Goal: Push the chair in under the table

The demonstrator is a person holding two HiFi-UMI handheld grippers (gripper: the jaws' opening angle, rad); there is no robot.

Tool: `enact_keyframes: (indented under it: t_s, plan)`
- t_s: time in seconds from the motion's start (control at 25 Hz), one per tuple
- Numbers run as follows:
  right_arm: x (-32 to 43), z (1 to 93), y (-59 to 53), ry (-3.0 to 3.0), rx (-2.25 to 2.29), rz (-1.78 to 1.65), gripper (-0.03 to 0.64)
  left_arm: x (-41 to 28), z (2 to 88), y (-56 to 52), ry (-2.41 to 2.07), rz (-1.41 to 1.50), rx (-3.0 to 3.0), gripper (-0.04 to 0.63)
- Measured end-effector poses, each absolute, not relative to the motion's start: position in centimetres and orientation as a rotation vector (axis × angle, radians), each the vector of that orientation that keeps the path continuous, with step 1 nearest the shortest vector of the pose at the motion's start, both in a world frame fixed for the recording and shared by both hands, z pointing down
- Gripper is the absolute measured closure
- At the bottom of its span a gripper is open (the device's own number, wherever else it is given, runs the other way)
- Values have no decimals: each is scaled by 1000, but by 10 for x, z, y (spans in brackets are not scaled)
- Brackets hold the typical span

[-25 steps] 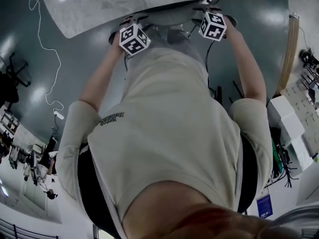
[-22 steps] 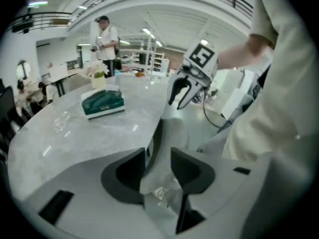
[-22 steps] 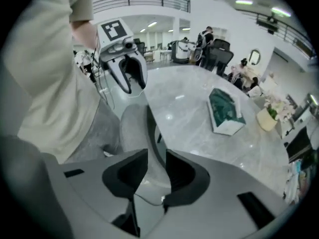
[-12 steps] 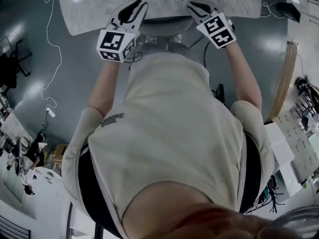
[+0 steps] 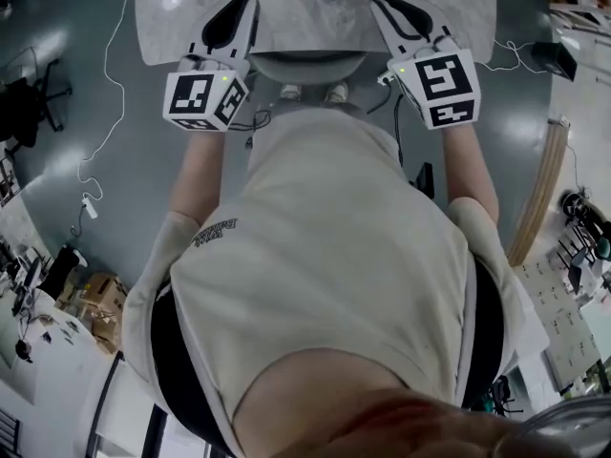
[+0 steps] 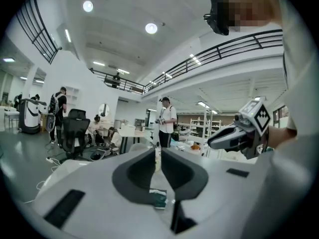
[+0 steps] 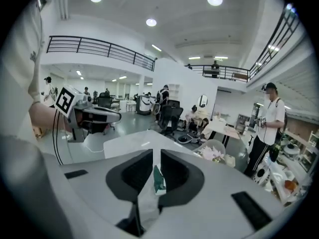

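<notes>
Left hand-held gripper [image 5: 241, 6]: we have just been closing its jaws; a thin slit shows, nothing in it.
Right hand-held gripper [image 5: 389, 4]: likewise just closing, nearly together, empty.
Chair [image 5: 307, 65]: between our two grippers, behind their tips.
Bench [image 5: 305, 22]: beneath both tips, its edge at the chair's back.

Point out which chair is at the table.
The grey chair, its back at the table's near edge; the black chair stands away on open floor, far left.
</notes>
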State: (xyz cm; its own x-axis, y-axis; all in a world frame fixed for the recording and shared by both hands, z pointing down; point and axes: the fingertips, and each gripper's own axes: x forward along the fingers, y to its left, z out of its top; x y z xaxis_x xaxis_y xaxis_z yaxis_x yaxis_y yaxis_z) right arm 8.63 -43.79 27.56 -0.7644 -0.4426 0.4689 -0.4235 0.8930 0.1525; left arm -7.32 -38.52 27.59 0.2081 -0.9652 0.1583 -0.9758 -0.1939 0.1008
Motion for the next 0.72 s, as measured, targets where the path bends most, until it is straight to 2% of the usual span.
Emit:
enact_keyframes:
  t_s: [0.4,0.72]
  plan:
    - [90,172,-435,-2787,846,-121,571,-79,186,-369,-2061,10,2375,577]
    - [85,139,-422,-2842,906,-239,600,-90,151,-360,-2128,-55,2420,584]
